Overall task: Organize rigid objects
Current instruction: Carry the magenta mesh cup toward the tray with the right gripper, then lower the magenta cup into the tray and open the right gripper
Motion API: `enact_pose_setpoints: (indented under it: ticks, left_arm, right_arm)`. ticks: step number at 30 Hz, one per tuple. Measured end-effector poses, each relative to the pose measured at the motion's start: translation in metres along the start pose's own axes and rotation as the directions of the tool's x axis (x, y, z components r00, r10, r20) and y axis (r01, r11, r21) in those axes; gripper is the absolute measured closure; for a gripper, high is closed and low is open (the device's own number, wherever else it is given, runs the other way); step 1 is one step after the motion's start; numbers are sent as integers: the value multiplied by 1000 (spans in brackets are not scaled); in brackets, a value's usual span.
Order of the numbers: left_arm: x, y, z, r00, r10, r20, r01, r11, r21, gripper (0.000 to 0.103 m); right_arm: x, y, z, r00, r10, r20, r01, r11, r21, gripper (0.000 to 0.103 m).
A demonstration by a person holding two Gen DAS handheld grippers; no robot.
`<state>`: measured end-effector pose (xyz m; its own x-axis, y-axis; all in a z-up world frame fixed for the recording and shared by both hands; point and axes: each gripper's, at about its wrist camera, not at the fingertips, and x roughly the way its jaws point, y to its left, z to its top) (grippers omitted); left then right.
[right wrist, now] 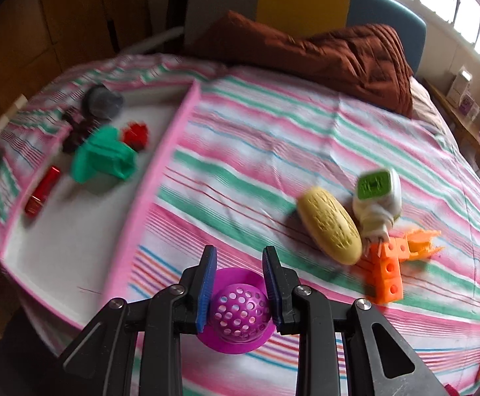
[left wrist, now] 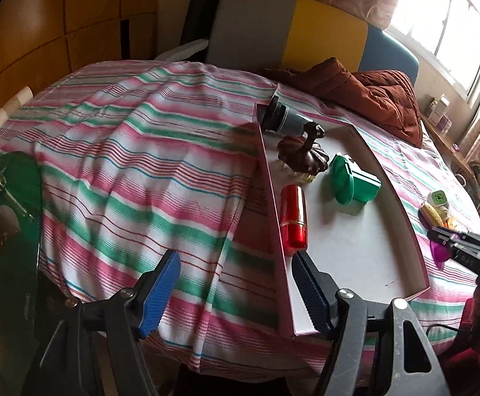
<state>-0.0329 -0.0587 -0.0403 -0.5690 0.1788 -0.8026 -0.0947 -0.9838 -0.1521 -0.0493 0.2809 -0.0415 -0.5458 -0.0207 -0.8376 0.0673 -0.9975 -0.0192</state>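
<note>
A pink-walled white tray lies on the striped cloth. It holds a red cylinder, a green tub, a brown figurine and a grey-black cylinder. My left gripper is open and straddles the tray's near left wall without pressing it. My right gripper is shut on a purple perforated strainer, held just above the cloth right of the tray. Beyond it lie a yellow corn-shaped piece, a white-and-green gadget and orange blocks.
A rust-brown quilt is bunched at the far side of the cloth, with grey, yellow and blue chair backs behind it. A green glass table with clutter stands at the left. A shelf with small boxes runs under the window.
</note>
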Motion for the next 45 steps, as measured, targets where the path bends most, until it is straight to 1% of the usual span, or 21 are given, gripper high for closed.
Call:
enact_pose_setpoints:
  ticks: [3,7,9,11,14,17,19,22,25,29,31,35,39,43,44,45]
  left_arm:
    - [0,-1,-2,1000,-9,0,9,1000,9,32]
    - [-2,-6,-2,1000,-21,9,20,999,30,32]
    - [-3,-7,-2,1000,-19,10,19,999,33,32]
    - [-1,-4,-3,1000,-26,-5,26,999,20,32]
    - [1,-2,-5,1000,-27,-14,27,1000,13,32]
    - [4,0,-7,999,-27,-25,28,1000,4,32]
    - [6,1,-8,999,-35,-33,35,999,1,32]
    - [8,1,-10,999,-36,-40,36,999,3,32]
    - [9,0,-10,998,-36,-41,36,999,5,32]
    - [9,0,-10,999,-35,-36,35,999,3,32]
    - [8,1,-10,999,-34,-33,34,999,0,32]
    - [6,2,-9,999,-27,-26,27,1000,-4,32]
    - [6,0,-8,999,-27,-25,27,1000,-1,32]
    - [6,-4,-9,999,-27,-28,28,1000,13,32]
    - [6,-4,-10,999,-27,-28,27,1000,15,32]
    - [6,-5,-10,999,-26,-30,27,999,18,32]
  right_arm:
    - [-14,23,12,998,52,41,-51,998,-38,74]
    - [-22,71,21,988,146,51,-140,984,-107,74]
    - [-15,102,25,979,204,21,-199,969,-146,74]
    - [-7,126,28,972,235,-12,-234,957,-174,74]
    - [19,157,33,965,252,-72,-261,948,-180,74]
    - [42,170,43,961,258,-102,-271,952,-142,74]
    - [54,172,50,965,242,-105,-253,961,-113,74]
    - [65,173,60,955,278,-98,-286,956,-68,73]
    - [70,172,65,956,279,-89,-284,958,-49,65]
    - [61,165,60,956,285,-73,-288,957,-41,55]
    - [53,159,56,956,288,-56,-290,956,-38,52]
    - [31,148,48,957,290,-17,-290,956,-49,52]
    - [11,142,31,954,300,-4,-299,950,-88,53]
    - [7,139,19,942,335,-22,-336,939,-70,53]
    - [9,140,17,940,340,-29,-342,937,-71,64]
    - [11,142,16,942,333,-32,-335,939,-77,74]
